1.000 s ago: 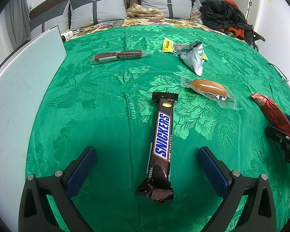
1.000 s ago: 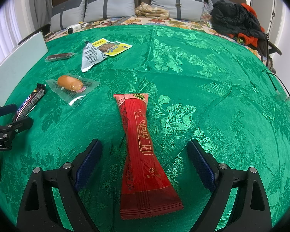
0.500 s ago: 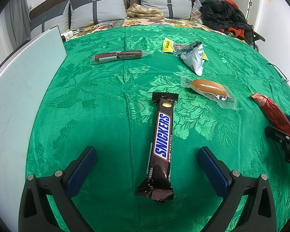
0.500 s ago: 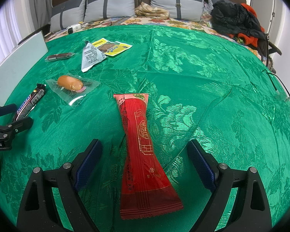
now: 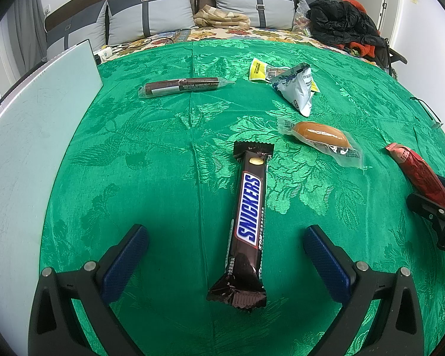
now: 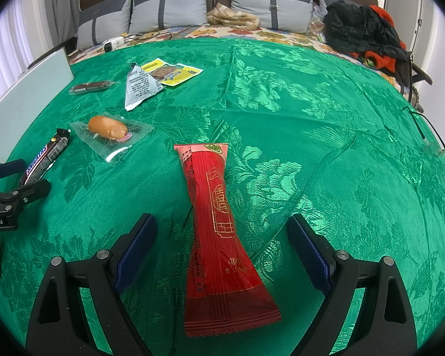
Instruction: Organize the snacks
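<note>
Left gripper: jaws wide, nothing held. Brown Snickers bar in glossy wrapper lies lengthwise btwn the fingers, touching neither, on green patterned cloth.

Right gripper: jaws wide, nothing held. Long red foil snack packet w/ gold print lies lengthwise btwn its fingers, clear of both pads.

Ahead-left of right gripper: clear-wrapped orange bun; farther ahead, silver-white triangular pouch overlapping yellow flat sachet.
</note>
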Demonstrator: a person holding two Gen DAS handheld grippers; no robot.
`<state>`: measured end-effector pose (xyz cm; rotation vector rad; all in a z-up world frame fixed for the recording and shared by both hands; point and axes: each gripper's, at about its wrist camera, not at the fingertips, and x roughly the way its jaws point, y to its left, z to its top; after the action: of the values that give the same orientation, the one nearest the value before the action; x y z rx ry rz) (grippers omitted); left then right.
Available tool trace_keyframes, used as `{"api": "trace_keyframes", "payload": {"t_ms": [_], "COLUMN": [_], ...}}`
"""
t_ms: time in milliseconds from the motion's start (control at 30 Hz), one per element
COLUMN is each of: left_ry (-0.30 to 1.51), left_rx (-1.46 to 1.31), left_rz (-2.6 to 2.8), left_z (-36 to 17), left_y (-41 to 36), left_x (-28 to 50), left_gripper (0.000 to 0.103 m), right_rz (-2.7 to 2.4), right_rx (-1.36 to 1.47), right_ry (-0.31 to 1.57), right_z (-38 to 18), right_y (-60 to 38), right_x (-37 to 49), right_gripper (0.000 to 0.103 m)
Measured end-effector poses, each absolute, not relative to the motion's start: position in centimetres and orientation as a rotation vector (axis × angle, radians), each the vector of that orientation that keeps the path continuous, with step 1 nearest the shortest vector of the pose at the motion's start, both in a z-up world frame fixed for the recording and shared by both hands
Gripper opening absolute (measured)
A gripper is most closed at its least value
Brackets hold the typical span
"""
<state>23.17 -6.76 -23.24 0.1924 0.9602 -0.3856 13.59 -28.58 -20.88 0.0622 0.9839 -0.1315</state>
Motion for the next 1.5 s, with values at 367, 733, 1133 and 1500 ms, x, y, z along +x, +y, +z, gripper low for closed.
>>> {"api": "trace_keyframes", "payload": {"t_ms": [367,733,1133,1500], "left_ry": [1.108,1.142,1.082,0.942], "left_rx": [0.259,0.154,-0.016,-0.176], "left_rz": [-0.427,-0.478,-0.565,-0.553], "left_z": [-22.5,-21.0,-15.9,-7.6], "left_y": [-7.2,-6.5,-2.6,5.7], "left_x": [24.2,23.4,18.1,17.7], "left_gripper": [0.090,0.017,0.017,0.017], "right_rz": [-0.132,-0.129,-0.054,0.086], "right_rx": [0.062,0.061,0.199,0.342], "right_ry": [0.984,0.986,1.226,1.224], "right_z": [-20.9,-20.9,-18.4,-12.8], "right_y": [-28.6,-28.5,-31.8,-28.6], "right_x": [13.6,13.6,17.1,17.6], "right_gripper": [0.092,0.094,0.084,0.015]}}
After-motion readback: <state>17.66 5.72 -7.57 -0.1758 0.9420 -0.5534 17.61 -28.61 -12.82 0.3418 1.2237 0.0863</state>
